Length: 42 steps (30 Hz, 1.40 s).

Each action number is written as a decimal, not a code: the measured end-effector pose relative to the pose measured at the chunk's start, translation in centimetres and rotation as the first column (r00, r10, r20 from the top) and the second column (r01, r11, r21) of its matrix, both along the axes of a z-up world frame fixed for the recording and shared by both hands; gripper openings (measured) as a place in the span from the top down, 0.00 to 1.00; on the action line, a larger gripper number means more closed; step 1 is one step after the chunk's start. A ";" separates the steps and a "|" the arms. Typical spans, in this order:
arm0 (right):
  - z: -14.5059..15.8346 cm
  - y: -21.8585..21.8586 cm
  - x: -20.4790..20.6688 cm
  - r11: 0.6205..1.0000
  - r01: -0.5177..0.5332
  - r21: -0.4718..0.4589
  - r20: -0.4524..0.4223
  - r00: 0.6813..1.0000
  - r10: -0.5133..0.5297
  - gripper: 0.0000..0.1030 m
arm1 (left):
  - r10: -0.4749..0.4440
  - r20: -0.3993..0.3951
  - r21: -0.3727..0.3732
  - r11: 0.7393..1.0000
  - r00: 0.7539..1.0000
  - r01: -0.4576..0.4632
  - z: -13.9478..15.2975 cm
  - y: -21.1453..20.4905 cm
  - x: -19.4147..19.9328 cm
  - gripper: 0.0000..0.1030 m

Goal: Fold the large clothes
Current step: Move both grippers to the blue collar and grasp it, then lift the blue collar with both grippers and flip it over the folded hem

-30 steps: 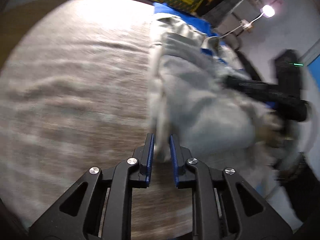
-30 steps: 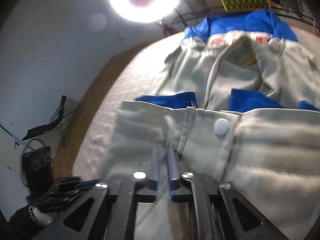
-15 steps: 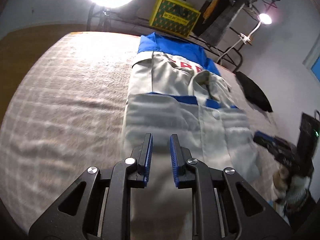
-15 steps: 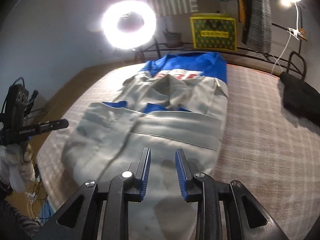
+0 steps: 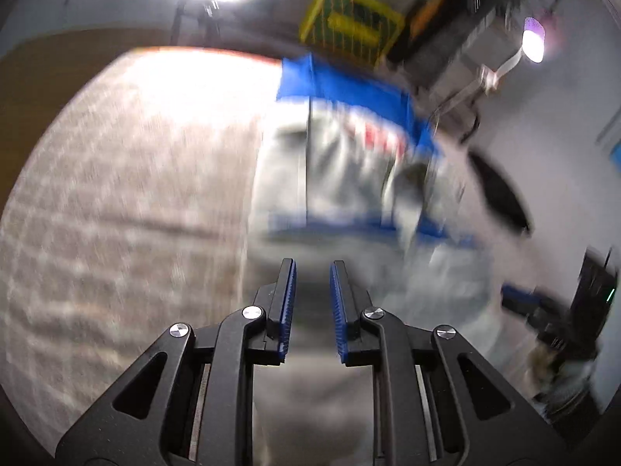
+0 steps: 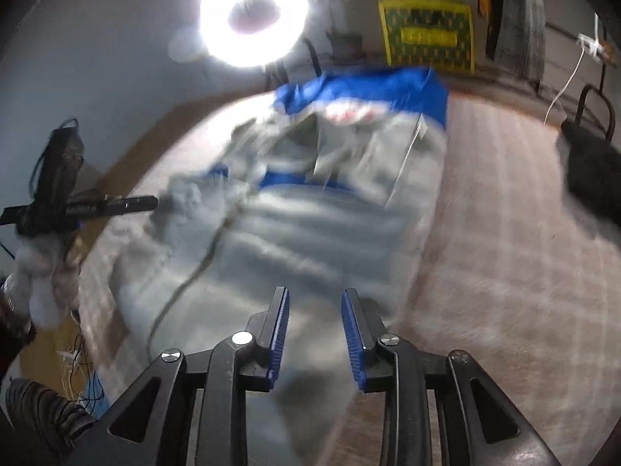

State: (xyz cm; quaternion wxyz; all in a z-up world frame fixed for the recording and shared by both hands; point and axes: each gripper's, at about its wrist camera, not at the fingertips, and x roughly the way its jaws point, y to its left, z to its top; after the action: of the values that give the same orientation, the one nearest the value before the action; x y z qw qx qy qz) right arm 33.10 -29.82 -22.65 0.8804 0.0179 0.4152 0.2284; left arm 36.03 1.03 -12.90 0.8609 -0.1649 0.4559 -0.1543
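No lettering here can be read.

Red marks on the grey-and-blue jacket, well ahead of the jaws, are smeared by motion in both views. The yellow crate beyond it, far past the jaws, carries a banner with lettering too blurred and small to make out.

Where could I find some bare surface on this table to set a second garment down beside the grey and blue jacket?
Two bare patches of the checked cloth show. One lies left of the jacket, out to the table edge. The other lies right of it, ending at a black item in the far corner. The middle is crowded with the jacket and both open tongs.
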 end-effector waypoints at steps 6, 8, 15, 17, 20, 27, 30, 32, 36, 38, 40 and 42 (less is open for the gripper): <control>5.0 -5.6 1.3 0.990 0.102 0.092 0.150 0.982 -0.115 0.42 | 0.087 0.079 -0.083 0.993 0.993 -0.081 4.0 4.0 6.7 0.64; 6.6 -7.1 3.1 0.985 0.117 0.129 0.159 0.978 -0.137 0.35 | 0.089 0.075 -0.104 0.991 0.993 -0.081 4.3 4.6 9.1 0.59; 6.9 -9.3 12.5 0.974 0.150 0.173 0.090 0.982 -0.167 0.44 | 0.064 0.017 -0.144 0.988 0.998 -0.061 1.7 3.9 18.1 0.53; 5.8 -9.4 15.2 0.968 0.167 0.186 0.056 0.982 -0.180 0.45 | 0.048 0.003 -0.131 0.990 0.999 -0.047 0.6 3.1 20.2 0.53; 3.9 -9.5 19.0 0.960 0.189 0.204 0.020 0.980 -0.198 0.45 | 0.005 -0.008 -0.137 0.991 1.000 -0.007 -1.0 1.7 23.3 0.47; -1.5 -9.7 27.3 0.922 0.259 0.286 -0.105 0.965 -0.239 0.45 | 0.001 -0.097 -0.253 0.967 0.995 -0.025 -6.0 0.8 29.4 0.42; -3.1 -9.6 29.9 0.914 0.270 0.303 -0.132 0.962 -0.240 0.45 | -0.026 -0.128 -0.282 0.959 0.991 -0.012 -7.9 0.2 31.2 0.42; -3.9 -9.3 31.4 0.908 0.268 0.323 -0.153 0.961 -0.229 0.45 | -0.060 -0.137 -0.290 0.957 0.989 0.018 -8.7 -0.7 32.2 0.42; -4.4 -8.0 33.2 0.914 0.227 0.335 -0.161 0.970 -0.182 0.45 | -0.105 -0.114 -0.268 0.961 0.988 0.071 -8.9 -2.7 33.4 0.42; -4.4 -7.2 33.7 0.924 0.199 0.327 -0.155 0.976 -0.156 0.47 | -0.110 -0.115 -0.255 0.964 0.987 0.078 -8.8 -3.4 33.8 0.42; -4.4 -6.4 33.9 0.938 0.180 0.295 -0.155 0.978 -0.139 0.56 | -0.110 -0.111 -0.205 0.975 0.988 0.086 -8.6 -4.1 33.9 0.52; -4.3 -6.2 33.9 0.946 0.172 0.274 -0.150 0.979 -0.135 0.69 | -0.100 -0.119 -0.133 0.988 0.988 0.084 -8.5 -4.7 33.9 0.81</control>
State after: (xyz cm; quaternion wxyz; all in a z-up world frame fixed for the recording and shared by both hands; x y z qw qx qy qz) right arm 67.04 -35.98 -26.91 0.8549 0.1918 0.4314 0.2149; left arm 69.93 -3.70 -21.41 0.8102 -0.2077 0.5055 -0.2119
